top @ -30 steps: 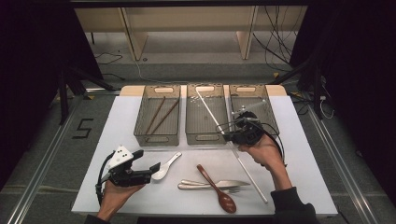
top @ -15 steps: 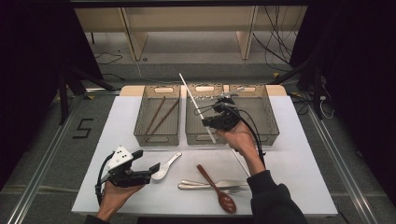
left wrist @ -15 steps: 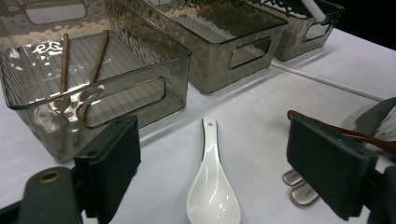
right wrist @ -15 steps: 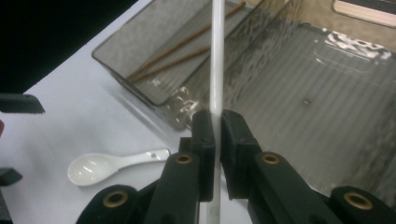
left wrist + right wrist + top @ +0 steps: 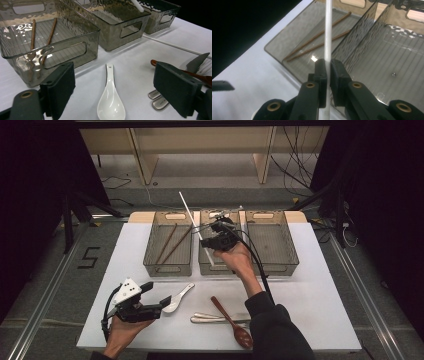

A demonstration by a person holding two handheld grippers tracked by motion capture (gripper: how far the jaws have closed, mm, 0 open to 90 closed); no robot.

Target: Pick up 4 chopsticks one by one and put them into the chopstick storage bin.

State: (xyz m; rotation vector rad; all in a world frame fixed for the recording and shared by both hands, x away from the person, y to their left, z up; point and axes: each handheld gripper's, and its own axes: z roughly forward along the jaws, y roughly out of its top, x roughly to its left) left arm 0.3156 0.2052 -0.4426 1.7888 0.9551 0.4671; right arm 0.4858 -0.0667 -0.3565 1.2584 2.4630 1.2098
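- White chopstick (image 5: pixel 192 220): I am carrying it clamped in the right gripper (image 5: pixel 218 240), slanting over the left tray (image 5: pixel 168 267) and middle tray (image 5: pixel 220 268) at the table's (image 5: pixel 320 295) far edge; not yet dropped in.
- Brown chopsticks (image 5: pixel 170 245): two are already lying in the left tray.
- Left gripper (image 5: pixel 150 306): I am holding it near the front-left corner, jaws apart and empty.
- White spoon (image 5: pixel 110 100), wooden spoon (image 5: pixel 231 321), metal cutlery (image 5: pixel 212 318): these are still waiting at the near edge.

A black "5" (image 5: pixel 89 258) marked on the floor
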